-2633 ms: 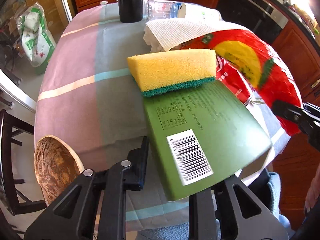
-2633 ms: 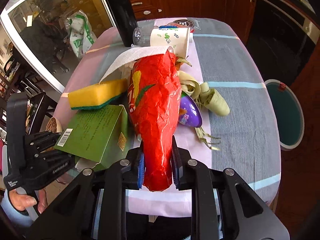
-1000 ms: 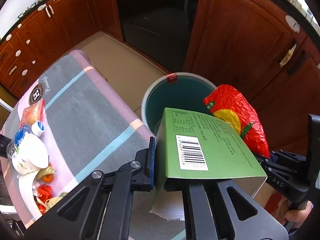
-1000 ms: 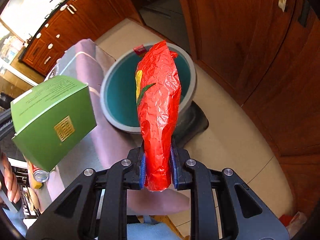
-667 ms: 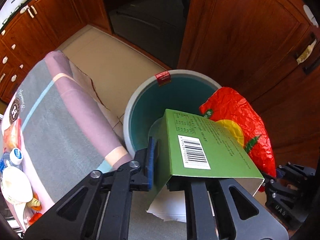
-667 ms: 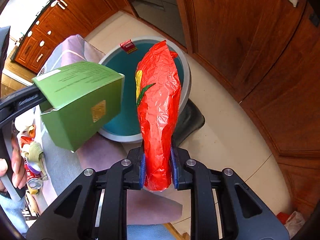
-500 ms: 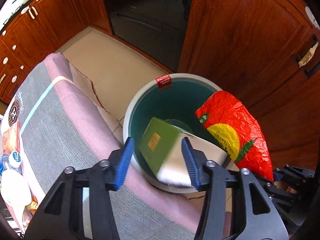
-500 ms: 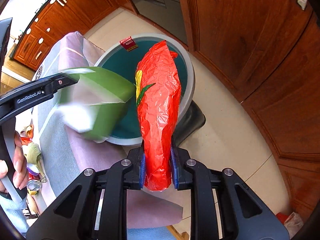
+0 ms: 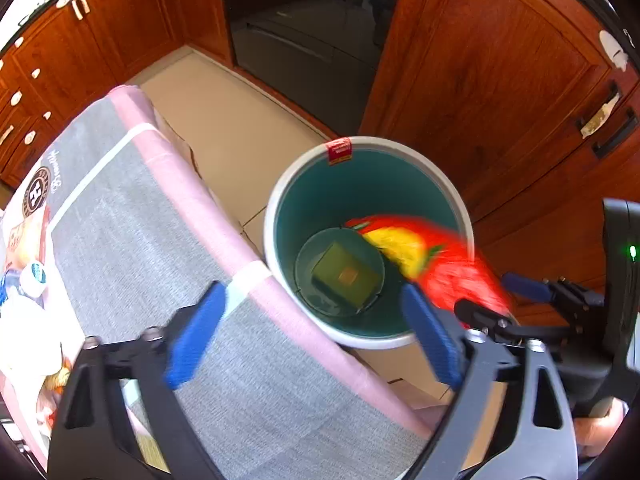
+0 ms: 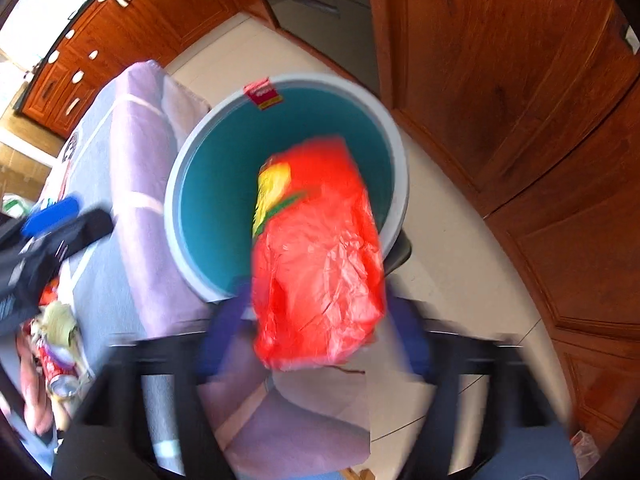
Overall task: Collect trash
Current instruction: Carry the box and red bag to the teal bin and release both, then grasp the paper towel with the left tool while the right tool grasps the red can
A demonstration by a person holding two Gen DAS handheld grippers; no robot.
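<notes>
A round bin [image 9: 440, 170] with a teal inside stands on the floor by the table's edge. A green box [image 9: 346, 276] lies at its bottom. My left gripper [image 9: 312, 336] hovers above the bin; its jaws are opening wide, with nothing between them. The red crinkled bag [image 10: 320, 264] is blurred and loose between the spreading jaws of my right gripper [image 10: 316, 336]; the pads stand clear of it. In the left wrist view the red bag [image 9: 432, 264] tips over the bin's right rim beside the right gripper [image 9: 504, 300].
The table [image 9: 160, 240] with its grey and pink striped cloth borders the bin on the left. Cups, cans and scraps [image 10: 60, 344] lie at its far end. Wooden cabinets [image 9: 500, 92] and a dark oven front [image 9: 304, 40] close in behind. Tiled floor [image 10: 460, 248] shows right of the bin.
The left jaws spread and the green box fell from them to the bin's bottom. The right jaws came off the red bag, which now tips down toward the bin.
</notes>
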